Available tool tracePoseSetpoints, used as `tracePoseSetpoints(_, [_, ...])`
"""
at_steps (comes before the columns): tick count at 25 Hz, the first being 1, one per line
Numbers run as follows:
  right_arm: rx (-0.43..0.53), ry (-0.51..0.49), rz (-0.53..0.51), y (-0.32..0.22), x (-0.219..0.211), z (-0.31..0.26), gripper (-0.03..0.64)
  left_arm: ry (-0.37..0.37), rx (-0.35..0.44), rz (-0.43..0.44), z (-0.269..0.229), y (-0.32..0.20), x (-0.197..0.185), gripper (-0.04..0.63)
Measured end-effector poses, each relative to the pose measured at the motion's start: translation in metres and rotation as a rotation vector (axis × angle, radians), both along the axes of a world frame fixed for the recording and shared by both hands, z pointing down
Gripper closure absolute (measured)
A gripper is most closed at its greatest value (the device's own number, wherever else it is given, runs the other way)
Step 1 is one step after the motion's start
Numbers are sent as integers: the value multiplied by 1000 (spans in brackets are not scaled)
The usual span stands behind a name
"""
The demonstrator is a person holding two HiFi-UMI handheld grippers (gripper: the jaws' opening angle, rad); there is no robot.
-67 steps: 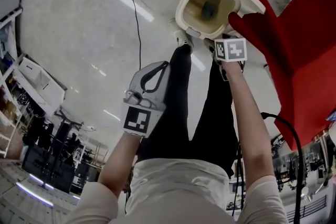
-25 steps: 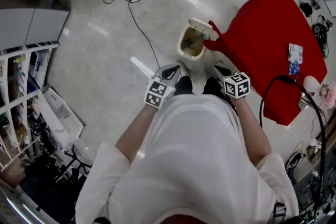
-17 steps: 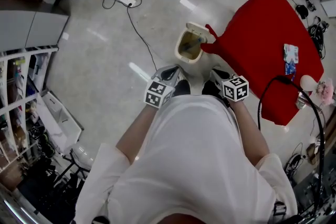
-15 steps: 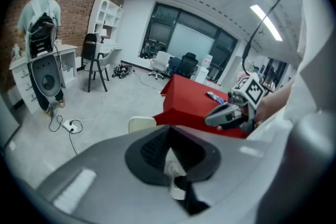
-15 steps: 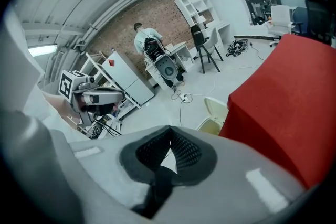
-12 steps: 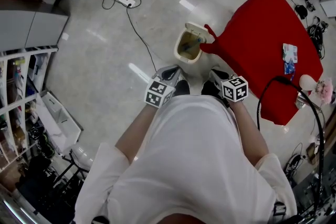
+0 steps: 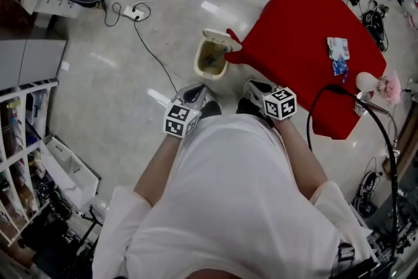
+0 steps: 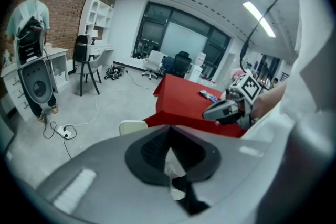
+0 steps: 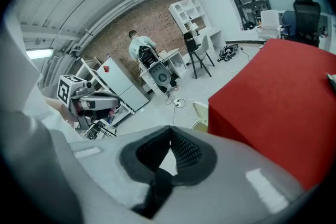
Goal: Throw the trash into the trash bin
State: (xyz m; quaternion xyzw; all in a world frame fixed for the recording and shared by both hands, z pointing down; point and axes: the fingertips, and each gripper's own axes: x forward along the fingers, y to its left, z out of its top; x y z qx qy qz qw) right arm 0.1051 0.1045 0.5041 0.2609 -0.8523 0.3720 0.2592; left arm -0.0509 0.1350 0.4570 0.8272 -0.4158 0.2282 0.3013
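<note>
The left gripper is pressing its dark ribbed pads tip to tip with nothing between them. The right gripper is doing the same, closed and empty. The person is holding both in front of the body, side by side and pointing downward.

Just ahead of them the trash bin is standing on the floor with its lid tipped open, close against the hanging corner of the red tablecloth. A small bluish thing is lying inside the bin.

The floor is pale grey and polished, reflecting strip lights. A black cable is running across it from a white power strip toward the bin. Two blue-and-white packets are lying on the red cloth, with a pink-and-white object near its far edge. White shelving is lining the left side of the room. In the right gripper view a brick wall is showing, with another person standing near it. The left gripper view is showing dark windows and office chairs.

The marker cubes are showing only black-and-white square patterns. The print on the packets is too small to read.
</note>
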Motion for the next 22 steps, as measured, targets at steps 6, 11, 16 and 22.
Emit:
tracePoseSetpoints(6, [22, 47, 152, -23, 84, 4, 614, -13, -10, 14, 6, -11, 33, 591])
tracePoseSetpoints(11, [28, 115, 295, -39, 171, 9, 572, -16, -19, 35, 6, -21, 66, 591])
tracePoseSetpoints(16, [45, 183, 412, -60, 252, 14, 546, -22, -29, 51, 9, -32, 94, 591])
tracePoseSetpoints(22, [59, 255, 527, -86, 338, 21, 518, -40, -45, 34, 14, -44, 112, 591])
